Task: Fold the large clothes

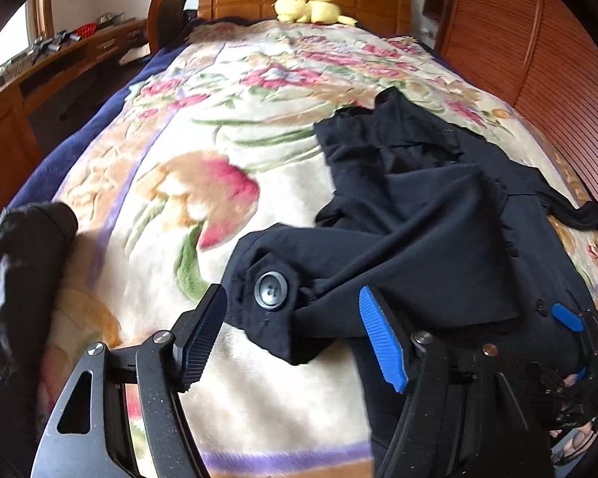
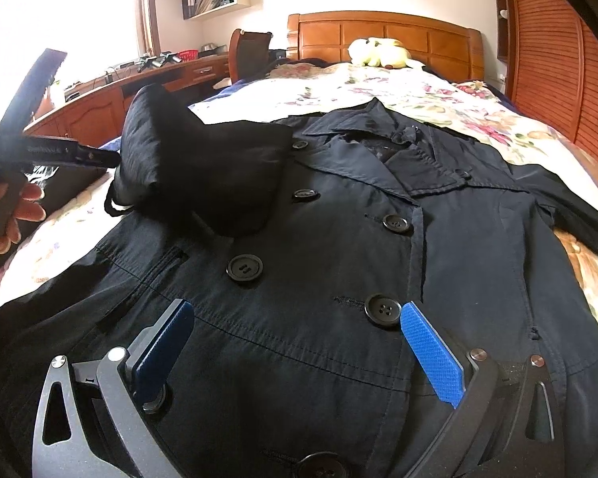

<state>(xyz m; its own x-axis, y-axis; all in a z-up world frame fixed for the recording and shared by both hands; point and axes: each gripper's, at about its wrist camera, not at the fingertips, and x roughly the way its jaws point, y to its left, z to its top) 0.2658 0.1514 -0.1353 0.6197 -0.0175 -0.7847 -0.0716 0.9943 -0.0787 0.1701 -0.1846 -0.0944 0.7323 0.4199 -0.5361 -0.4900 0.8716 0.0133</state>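
Left wrist view: the left gripper [image 1: 295, 338] hangs over a floral bed [image 1: 227, 207], jaws apart and pressing nothing, with the buttoned cuff [image 1: 271, 290] of a dark coat [image 1: 438, 239] lying loose between its fingers.

Right wrist view: the coat [image 2: 339, 279] lies face up and buttoned across the bed [image 2: 418, 91], one sleeve [image 2: 203, 171] folded onto its chest. The right gripper [image 2: 295, 354] hovers over the lower front, jaws wide, holding nothing. A hand [image 2: 16, 207] shows at the left edge.

Unpinned, the thin sleeve may slide off the chest and undo the fold if the hem is pulled up carelessly.
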